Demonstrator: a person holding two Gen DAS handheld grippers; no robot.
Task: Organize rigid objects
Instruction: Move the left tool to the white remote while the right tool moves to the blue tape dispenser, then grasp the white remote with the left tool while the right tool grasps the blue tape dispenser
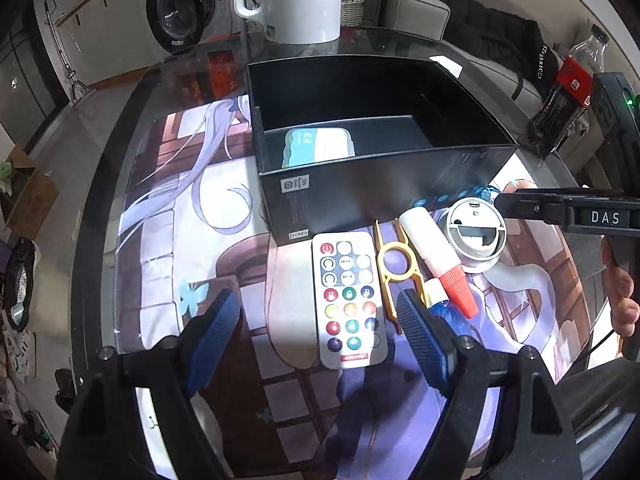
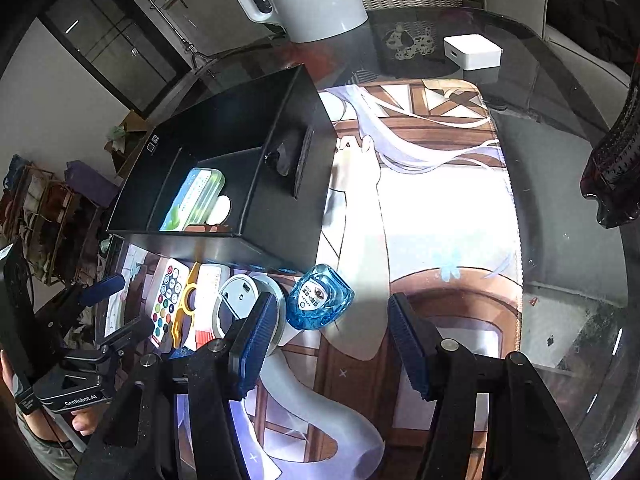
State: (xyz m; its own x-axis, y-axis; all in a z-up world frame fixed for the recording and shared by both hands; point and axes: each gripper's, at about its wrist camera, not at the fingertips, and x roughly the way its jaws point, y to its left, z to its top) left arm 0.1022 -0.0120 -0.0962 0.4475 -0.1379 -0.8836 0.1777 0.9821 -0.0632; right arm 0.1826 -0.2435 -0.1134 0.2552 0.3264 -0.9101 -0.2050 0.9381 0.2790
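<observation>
Two items lie in the box [image 2: 224,184]; remote [image 1: 347,300], glue [image 1: 438,256] and others wait outside (lower centre). Left claw [image 1: 320,332] and right claw [image 2: 332,344] gape, empty.

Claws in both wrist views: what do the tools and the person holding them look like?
Both claws, left and right, have black angular frames with round bolts and ribbed blue pads. Seen from the opposite cameras, the right body reads "DAS", the left "GenRobot.AI". A thin dark cable runs by each bare hand; no sleeve shows.
</observation>
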